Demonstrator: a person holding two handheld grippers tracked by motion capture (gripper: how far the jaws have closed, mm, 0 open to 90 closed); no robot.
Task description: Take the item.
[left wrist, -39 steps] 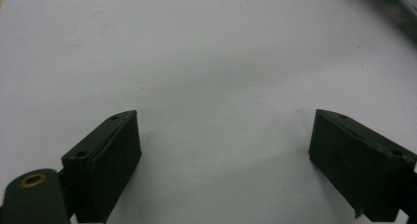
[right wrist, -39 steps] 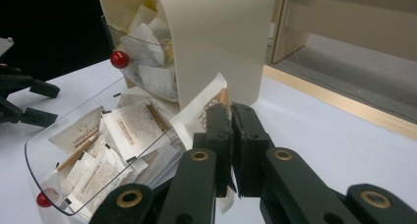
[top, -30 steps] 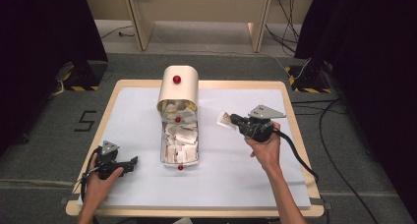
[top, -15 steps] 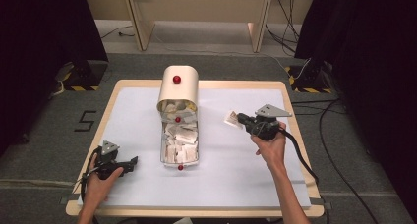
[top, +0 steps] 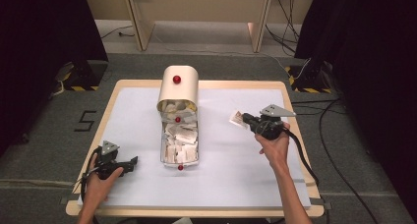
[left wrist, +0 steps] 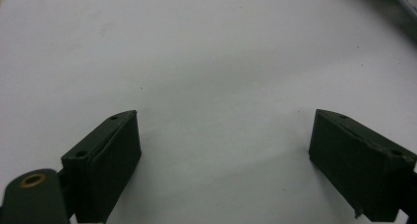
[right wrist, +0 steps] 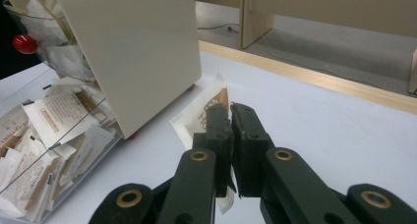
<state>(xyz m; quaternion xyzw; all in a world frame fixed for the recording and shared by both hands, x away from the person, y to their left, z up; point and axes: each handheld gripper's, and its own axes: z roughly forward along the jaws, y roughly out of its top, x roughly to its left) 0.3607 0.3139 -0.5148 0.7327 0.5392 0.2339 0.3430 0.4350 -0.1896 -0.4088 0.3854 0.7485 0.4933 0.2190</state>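
The jaws of the left gripper (top: 129,163) stand wide apart over bare white table (top: 236,184) at seven o'clock, while those of the right gripper (right wrist: 230,117) at three o'clock pinch one paper sachet (right wrist: 202,111) by its edge. Gripped so thinly, it could slip or tear, dropping short of the clear tray (top: 163,150) at the centre. Its brown print starts "Ho"; the rest is unreadable.
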